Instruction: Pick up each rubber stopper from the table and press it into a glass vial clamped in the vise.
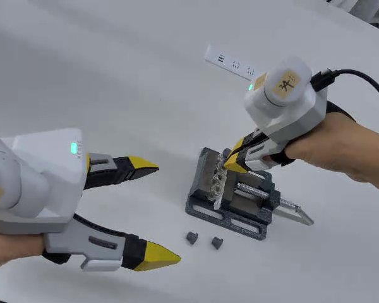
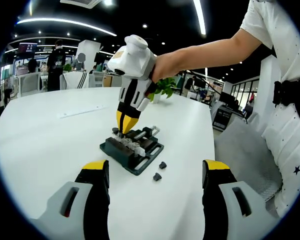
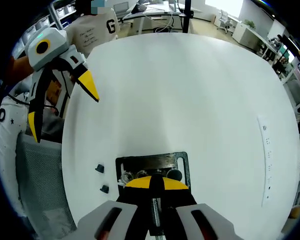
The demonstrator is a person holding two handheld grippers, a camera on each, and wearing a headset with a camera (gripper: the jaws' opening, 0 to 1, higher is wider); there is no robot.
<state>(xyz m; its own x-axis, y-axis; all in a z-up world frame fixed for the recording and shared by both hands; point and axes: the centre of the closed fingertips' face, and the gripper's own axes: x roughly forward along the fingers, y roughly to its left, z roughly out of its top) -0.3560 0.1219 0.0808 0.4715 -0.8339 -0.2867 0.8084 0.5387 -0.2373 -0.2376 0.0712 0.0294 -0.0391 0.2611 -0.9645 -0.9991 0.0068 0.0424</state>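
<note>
My left gripper [image 1: 153,211] hangs off to the side of the work, its jaws spread wide with nothing between them. My right gripper [image 1: 234,163] is down on the vise [image 1: 240,211], jaws drawn together over the row of glass vials [image 1: 219,181]. I cannot tell whether a stopper is pinched between the tips, because they hide that spot. Just beside them, in the right gripper view, a dark cap [image 3: 175,174] sits at one end of the row. I take it for a stopper already seated.

Two loose rubber stoppers [image 1: 191,238] lie on the white surface [image 1: 114,76] just in front of the vise, near each other but not touching. They look small, light and soft, so I expect them to grip well but skid or tip if nudged. I would pinch one across its wider head, leaving the narrower plug end free to enter the vial mouth. The glass is the fragile part, so I would press straight down and gently, with no sideways lean.
</note>
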